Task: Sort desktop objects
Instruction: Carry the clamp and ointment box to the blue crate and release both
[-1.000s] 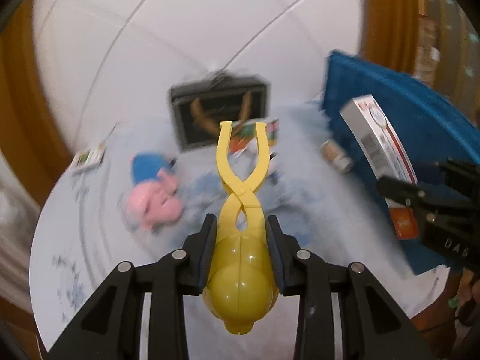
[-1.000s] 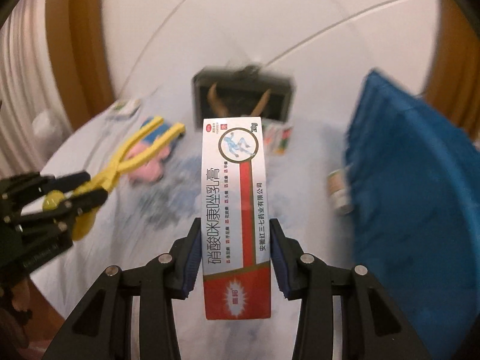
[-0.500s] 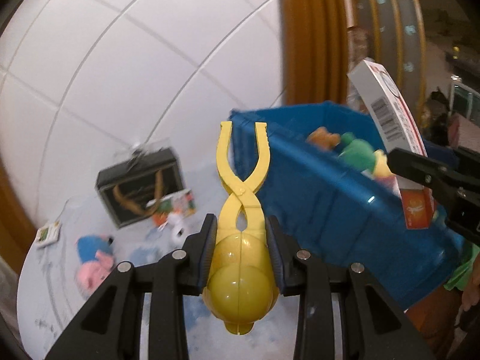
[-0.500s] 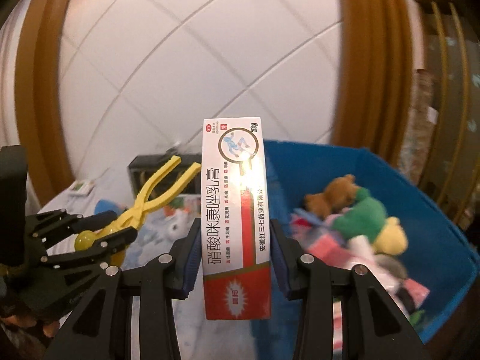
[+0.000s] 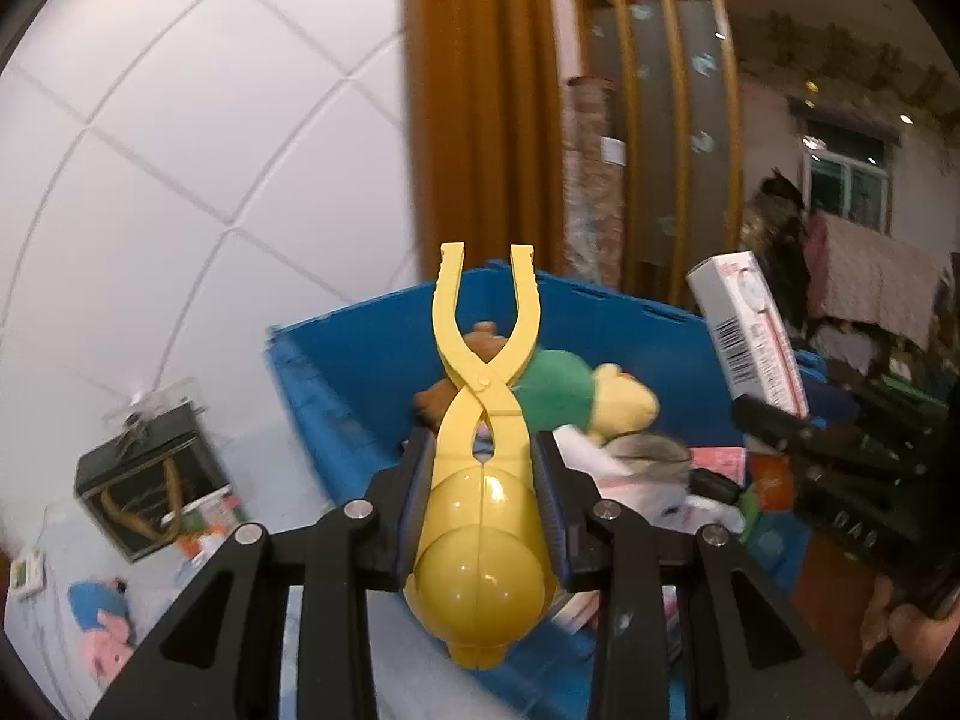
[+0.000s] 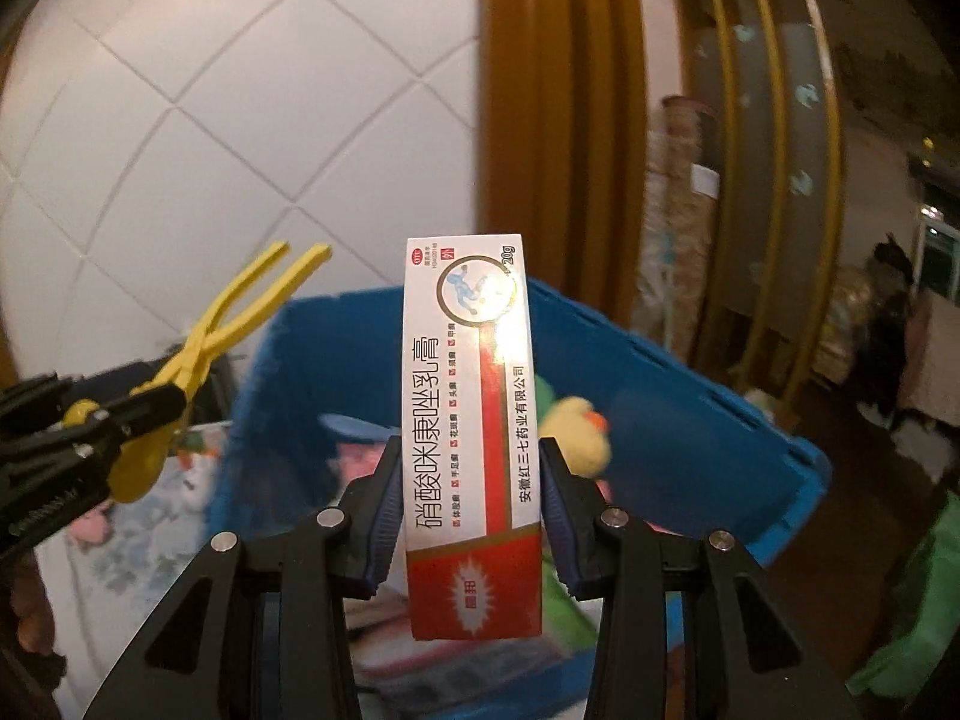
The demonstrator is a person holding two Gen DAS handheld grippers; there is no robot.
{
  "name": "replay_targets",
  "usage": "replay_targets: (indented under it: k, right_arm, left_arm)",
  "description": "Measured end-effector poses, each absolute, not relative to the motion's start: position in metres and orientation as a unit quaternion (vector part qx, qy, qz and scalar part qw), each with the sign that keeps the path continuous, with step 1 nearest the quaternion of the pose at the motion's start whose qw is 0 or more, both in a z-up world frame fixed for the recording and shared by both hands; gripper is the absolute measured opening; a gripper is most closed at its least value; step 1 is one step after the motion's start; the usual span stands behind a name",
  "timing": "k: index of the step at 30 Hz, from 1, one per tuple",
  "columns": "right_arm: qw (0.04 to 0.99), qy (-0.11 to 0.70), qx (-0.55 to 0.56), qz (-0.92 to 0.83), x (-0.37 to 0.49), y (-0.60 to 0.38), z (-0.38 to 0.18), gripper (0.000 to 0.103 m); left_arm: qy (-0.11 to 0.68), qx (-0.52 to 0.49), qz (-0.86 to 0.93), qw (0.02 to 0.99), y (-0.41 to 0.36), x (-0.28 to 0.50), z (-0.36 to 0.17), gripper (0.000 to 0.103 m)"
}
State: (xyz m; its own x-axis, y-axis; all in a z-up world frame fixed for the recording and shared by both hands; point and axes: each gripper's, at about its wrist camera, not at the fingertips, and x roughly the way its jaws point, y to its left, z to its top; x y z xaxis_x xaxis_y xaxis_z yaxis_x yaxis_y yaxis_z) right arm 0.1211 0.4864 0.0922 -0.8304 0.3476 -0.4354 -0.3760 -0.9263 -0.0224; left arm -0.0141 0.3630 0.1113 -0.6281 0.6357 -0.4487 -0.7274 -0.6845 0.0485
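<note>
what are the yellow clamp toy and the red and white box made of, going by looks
Yellow clamp toy: looks like hard moulded plastic, glossy, with highlights on its ball and a seam down the middle.
Red and white box: looks like printed coated card; crisp folded edges, glare on its face, barcode on one side.

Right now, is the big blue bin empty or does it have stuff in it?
It has stuff in it. Inside the blue bin lie a green and yellow plush toy, a brown plush and more jumbled things.

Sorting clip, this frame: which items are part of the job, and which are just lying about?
In play: yellow clamp toy in left gripper; ointment box in right gripper; blue bin.

Lying about: pig plush, black box, green-and-yellow plush in bin.
</note>
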Motion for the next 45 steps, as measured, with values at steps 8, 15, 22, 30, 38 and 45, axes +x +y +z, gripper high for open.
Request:
replay_targets:
  k: [8,15,22,30,38,45]
  right_arm:
    - [0.206,0.051,-0.239,0.948,0.122,0.537,0.077,0.041]
    - [0.212,0.056,-0.251,0.943,0.111,0.564,0.066,0.041]
    - [0.223,0.056,-0.262,0.937,0.105,0.576,0.052,0.041]
    - [0.215,0.063,-0.273,0.936,0.095,0.585,0.044,0.041]
    - [0.225,0.055,-0.276,0.933,0.092,0.585,0.039,0.042]
    - [0.246,0.049,-0.257,0.933,0.097,0.584,0.046,0.083]
  left_arm:
    - [0.153,-0.214,0.877,0.402,0.431,-0.005,0.110,0.033]
    - [0.171,-0.221,0.871,0.404,0.447,-0.006,0.102,0.033]
    - [0.195,-0.226,0.866,0.400,0.452,-0.007,0.093,0.033]
    - [0.199,-0.227,0.867,0.396,0.452,-0.005,0.090,0.033]
    - [0.199,-0.242,0.865,0.392,0.455,-0.009,0.090,0.036]
    - [0.196,-0.228,0.873,0.384,0.451,-0.005,0.092,0.062]
